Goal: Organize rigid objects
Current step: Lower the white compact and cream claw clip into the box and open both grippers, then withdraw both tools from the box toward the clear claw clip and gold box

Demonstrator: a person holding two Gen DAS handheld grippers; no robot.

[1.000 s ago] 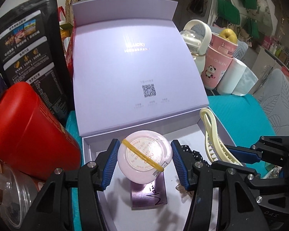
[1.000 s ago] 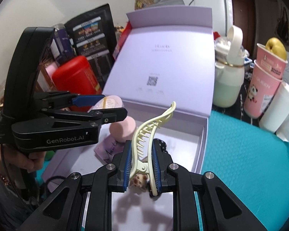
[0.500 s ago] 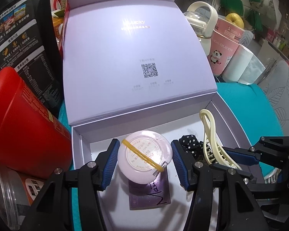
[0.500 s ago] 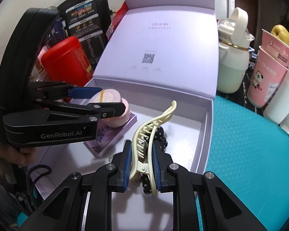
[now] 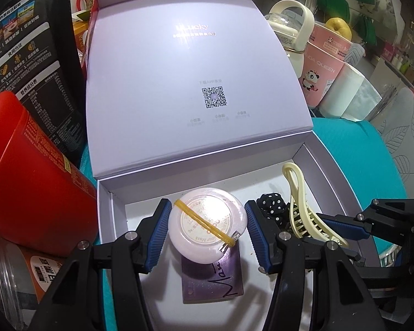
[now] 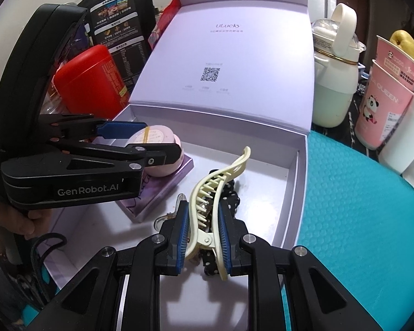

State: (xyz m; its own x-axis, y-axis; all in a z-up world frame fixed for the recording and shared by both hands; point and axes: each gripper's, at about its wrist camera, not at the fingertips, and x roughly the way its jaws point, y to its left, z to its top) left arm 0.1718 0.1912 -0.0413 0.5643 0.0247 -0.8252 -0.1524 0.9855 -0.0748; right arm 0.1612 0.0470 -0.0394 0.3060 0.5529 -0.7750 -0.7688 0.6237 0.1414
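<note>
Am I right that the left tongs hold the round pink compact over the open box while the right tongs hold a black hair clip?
Nearly. The hair clip in the right tongs is cream, not black, as the right wrist view shows; the black dotted thing lies under it. The left tongs do hold the round pink compact over the open box.

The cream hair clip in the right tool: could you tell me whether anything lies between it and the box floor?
Yes. A black polka-dot piece lies on the box floor directly under the hair clip.
</note>
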